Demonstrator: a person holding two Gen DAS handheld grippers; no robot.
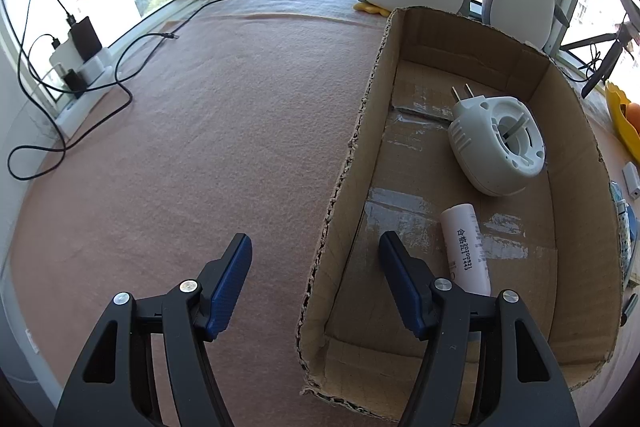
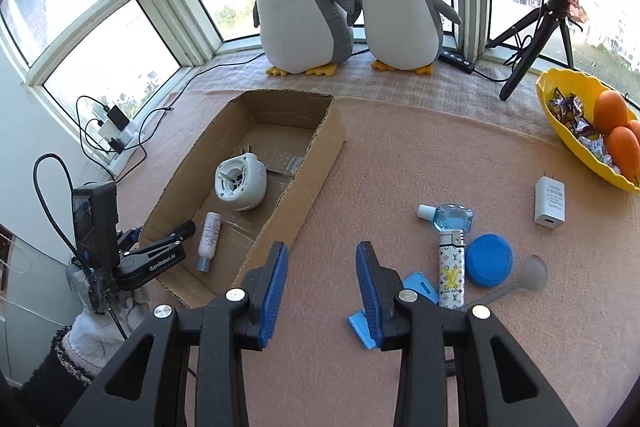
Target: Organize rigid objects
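An open cardboard box lies on the pink mat. Inside it are a white plug-in device and a white tube. My left gripper is open and straddles the box's near wall without touching it, one finger inside beside the tube. My right gripper is open and empty, above the mat just right of the box. To its right lie a patterned lighter, a blue bottle, a blue round lid, a blue card and a white charger.
Two plush penguins stand by the window behind the box. A yellow bowl of oranges and sweets sits at the right, near a black tripod. A power strip with chargers and cables lies far left. A translucent scoop rests by the lid.
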